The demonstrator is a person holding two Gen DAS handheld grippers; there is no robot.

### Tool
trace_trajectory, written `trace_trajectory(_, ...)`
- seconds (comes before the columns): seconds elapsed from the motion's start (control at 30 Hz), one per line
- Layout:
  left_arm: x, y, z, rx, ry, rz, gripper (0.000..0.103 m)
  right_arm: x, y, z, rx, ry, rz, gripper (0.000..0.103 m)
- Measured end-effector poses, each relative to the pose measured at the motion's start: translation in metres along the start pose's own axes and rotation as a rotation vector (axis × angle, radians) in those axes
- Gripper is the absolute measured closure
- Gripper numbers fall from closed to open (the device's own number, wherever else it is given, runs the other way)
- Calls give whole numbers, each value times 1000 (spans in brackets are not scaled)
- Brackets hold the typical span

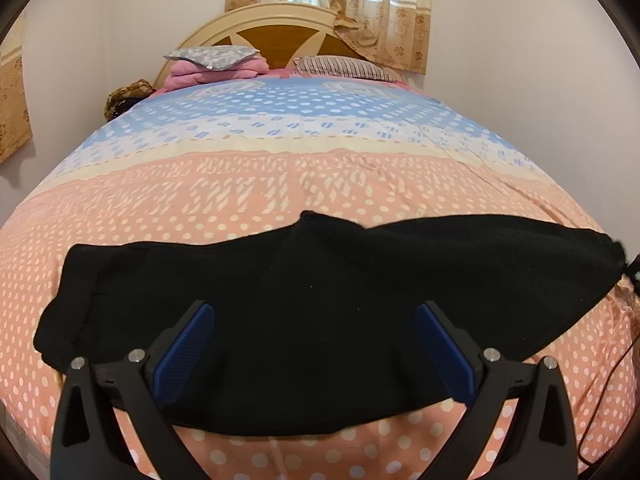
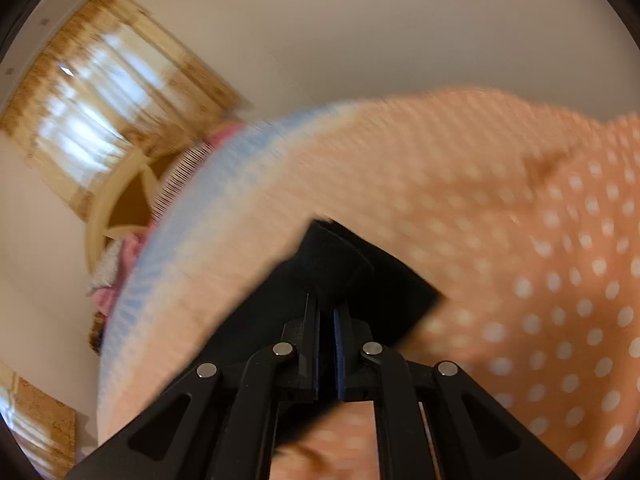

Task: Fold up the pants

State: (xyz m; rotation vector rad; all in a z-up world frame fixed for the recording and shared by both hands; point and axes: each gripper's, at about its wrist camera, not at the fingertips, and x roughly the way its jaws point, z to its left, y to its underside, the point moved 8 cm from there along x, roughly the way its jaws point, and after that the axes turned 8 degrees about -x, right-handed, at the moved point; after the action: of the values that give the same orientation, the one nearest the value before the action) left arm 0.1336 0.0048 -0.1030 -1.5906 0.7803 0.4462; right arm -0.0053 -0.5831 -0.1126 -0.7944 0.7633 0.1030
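On the dotted bedspread (image 1: 280, 184) the black pants (image 1: 320, 280) lay across; the left gripper (image 1: 316, 312) was spread wide above them, the right gripper (image 2: 327, 312) pinched their cloth.

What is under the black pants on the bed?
The black pants lie across the polka-dot bedspread, which shows all around them. Whatever sits directly beneath the cloth is covered, so it cannot be seen.
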Motion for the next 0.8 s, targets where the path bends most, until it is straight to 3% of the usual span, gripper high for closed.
trace_trajectory(0.07, 0, 1, -3, 11, -1, 6, 0, 18, 12, -14, 15, 9, 68, 99)
trace_trajectory(0.1, -1, 1, -4, 14, 1, 5, 0, 18, 11, -16, 21, -10, 48, 99)
trace_trajectory(0.23, -3, -1, -10, 28, 19, 3, 0, 9, 4, -19, 59, 17, 70, 84)
trace_trajectory(0.33, -4, 0, -21, 55, 46, 6, 0, -24, -13, -24, 33, 185, -78, 62)
trace_trajectory(0.4, -4, 1, -33, 93, 72, 11, 0, -50, -25, -11, -91, 331, -205, 61)
trace_trajectory(0.43, -4, 2, -44, 122, 88, 11, 0, -58, -32, 7, -192, 364, -258, 61)
trace_trajectory(0.5, -4, 3, -63, 166, 121, 16, 0, -56, -38, 33, -333, 347, -281, 61)
trace_trajectory(0.6, -1, 10, -102, 232, 204, 34, 0, -20, -38, 66, -519, 301, -192, 61)
trace_trajectory(0.63, -1, 12, -111, 249, 217, 34, 0, 5, -36, 68, -540, 291, -118, 62)
trace_trajectory(0.73, 14, 20, -134, 291, 211, 51, 0, 58, -29, 43, -433, 258, 39, 72)
trace_trajectory(0.8, 33, 35, -143, 313, 199, 112, 0, 68, -35, 35, -375, 225, 40, 72)
